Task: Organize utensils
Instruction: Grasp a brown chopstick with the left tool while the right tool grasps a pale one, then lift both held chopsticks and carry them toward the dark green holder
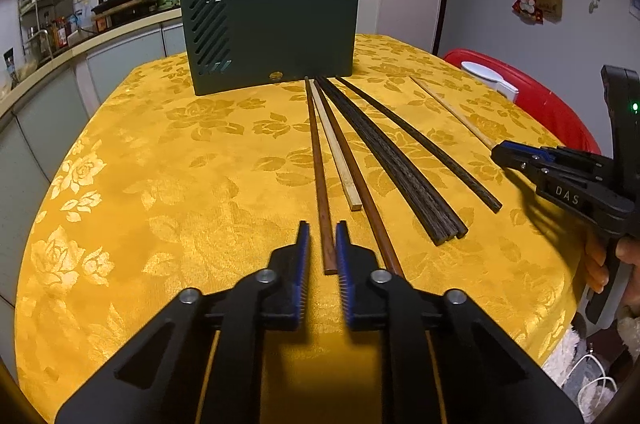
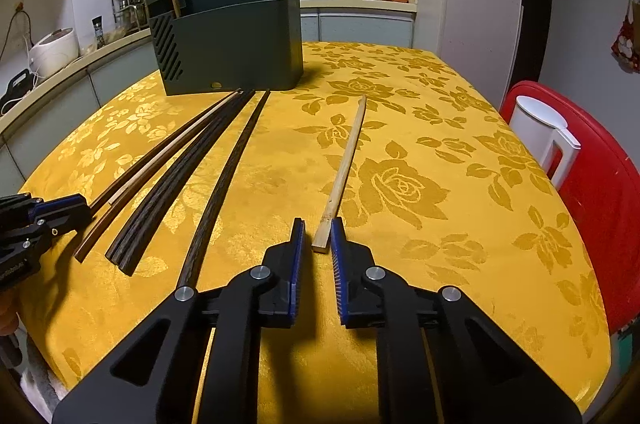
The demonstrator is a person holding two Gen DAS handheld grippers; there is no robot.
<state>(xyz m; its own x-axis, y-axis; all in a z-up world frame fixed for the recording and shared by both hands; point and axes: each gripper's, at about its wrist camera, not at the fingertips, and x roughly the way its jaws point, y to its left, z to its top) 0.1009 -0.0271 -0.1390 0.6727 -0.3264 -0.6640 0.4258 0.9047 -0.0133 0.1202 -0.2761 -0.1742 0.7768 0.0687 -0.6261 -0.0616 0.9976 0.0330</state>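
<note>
Several chopsticks lie on the yellow tablecloth (image 1: 160,164) in front of a dark green utensil holder (image 1: 272,40), which also shows in the right wrist view (image 2: 236,44) with two sticks standing in it. My left gripper (image 1: 322,236) is open, its jaws on either side of the near end of a reddish-brown chopstick (image 1: 318,160). My right gripper (image 2: 318,230) is open around the near end of a pale bamboo chopstick (image 2: 344,164). Dark chopsticks (image 1: 384,160) lie between the two.
A red stool (image 2: 592,160) with a white jug (image 2: 540,132) stands right of the table. A kitchen counter (image 1: 80,40) with pots and racks runs behind and to the left. The right gripper also shows in the left wrist view (image 1: 500,152).
</note>
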